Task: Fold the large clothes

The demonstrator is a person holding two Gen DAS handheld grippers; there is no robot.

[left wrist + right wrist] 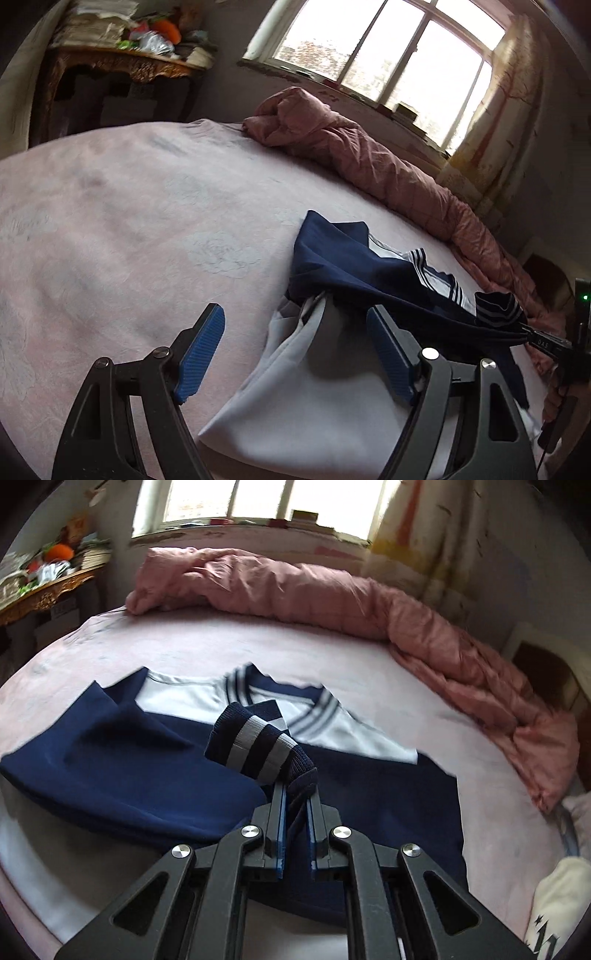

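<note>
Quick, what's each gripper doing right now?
Left gripper: open, holding nothing.
Right gripper: shut on the jacket's striped cuff.

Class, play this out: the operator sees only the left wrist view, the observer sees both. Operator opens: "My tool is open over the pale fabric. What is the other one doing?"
Observer: The right tool is shut on the striped cuff of the navy and white jacket; the cuff stands up out of its pads.
Operator: How does the jacket lie?
Observer: Spread on the pink bed, striped collar toward the window, one navy sleeve folded across the body.
Operator: Anything beside it on the right?
Observer: Yes, a cream item with dark print lies at the bed's near right edge.
</note>
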